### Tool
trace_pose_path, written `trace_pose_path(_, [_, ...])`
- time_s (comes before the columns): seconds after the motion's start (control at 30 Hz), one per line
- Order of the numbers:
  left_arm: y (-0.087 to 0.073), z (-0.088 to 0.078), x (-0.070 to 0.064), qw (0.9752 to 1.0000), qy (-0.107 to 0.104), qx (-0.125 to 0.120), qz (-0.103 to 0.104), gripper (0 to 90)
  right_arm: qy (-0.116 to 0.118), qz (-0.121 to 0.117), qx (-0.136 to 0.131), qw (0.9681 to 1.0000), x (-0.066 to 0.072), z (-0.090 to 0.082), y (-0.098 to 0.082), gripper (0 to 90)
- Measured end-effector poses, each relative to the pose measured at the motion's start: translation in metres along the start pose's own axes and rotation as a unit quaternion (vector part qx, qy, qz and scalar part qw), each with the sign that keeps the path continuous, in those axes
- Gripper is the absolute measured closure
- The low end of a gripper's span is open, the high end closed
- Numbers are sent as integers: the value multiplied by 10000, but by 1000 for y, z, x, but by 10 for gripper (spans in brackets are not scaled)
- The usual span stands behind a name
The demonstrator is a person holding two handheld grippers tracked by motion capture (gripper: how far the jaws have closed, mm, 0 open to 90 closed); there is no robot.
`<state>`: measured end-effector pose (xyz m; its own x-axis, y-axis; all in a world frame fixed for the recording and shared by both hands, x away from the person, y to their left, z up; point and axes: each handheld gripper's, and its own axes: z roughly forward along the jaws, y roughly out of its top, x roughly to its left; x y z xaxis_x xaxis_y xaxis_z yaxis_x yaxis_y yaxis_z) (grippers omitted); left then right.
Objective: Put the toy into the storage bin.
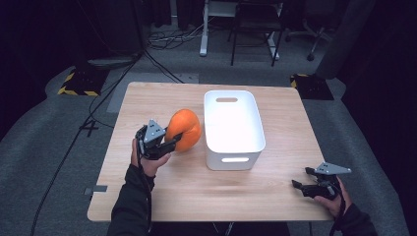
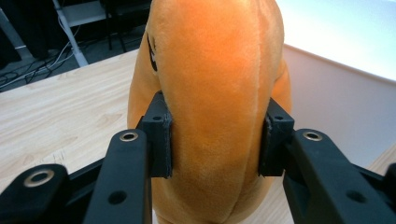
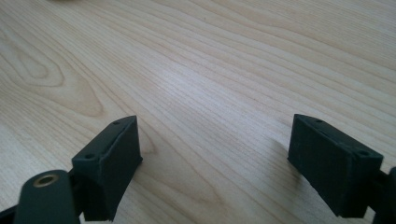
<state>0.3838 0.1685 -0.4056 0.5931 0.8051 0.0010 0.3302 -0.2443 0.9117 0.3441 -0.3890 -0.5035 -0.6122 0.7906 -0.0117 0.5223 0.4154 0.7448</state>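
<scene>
An orange plush toy (image 1: 185,129) hangs just above the wooden table (image 1: 162,191), left of a white bin (image 1: 232,128). My left gripper (image 1: 172,142) is shut on it from the near left. In the left gripper view both pads (image 2: 161,140) press into the soft orange plush toy (image 2: 215,93), denting its sides, with the white bin (image 2: 336,93) close behind on the right. My right gripper (image 1: 300,183) rests low at the table's near right corner. Its jaws stand wide apart over bare wood, as the right gripper (image 3: 215,163) shows in its own view, with nothing between them.
The white bin is empty and has a handle slot (image 1: 226,100) at its far end. Beyond the table lie a grey floor with cables (image 1: 167,39), chair legs (image 1: 255,44) and yellow-black striped pads (image 1: 78,83). Bare wood stretches between the bin and my right gripper.
</scene>
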Motion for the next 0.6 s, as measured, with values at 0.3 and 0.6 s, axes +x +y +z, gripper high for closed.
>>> trace_pose_path(0.3, [12,-1,2,9999,46,-104,18,574,-1,-2,1,10000,0,0,0,169])
trace_pose_path(0.6, [26,-6,3,9998,44,-146,119,573,0,-3,0,10000,0,0,0,169])
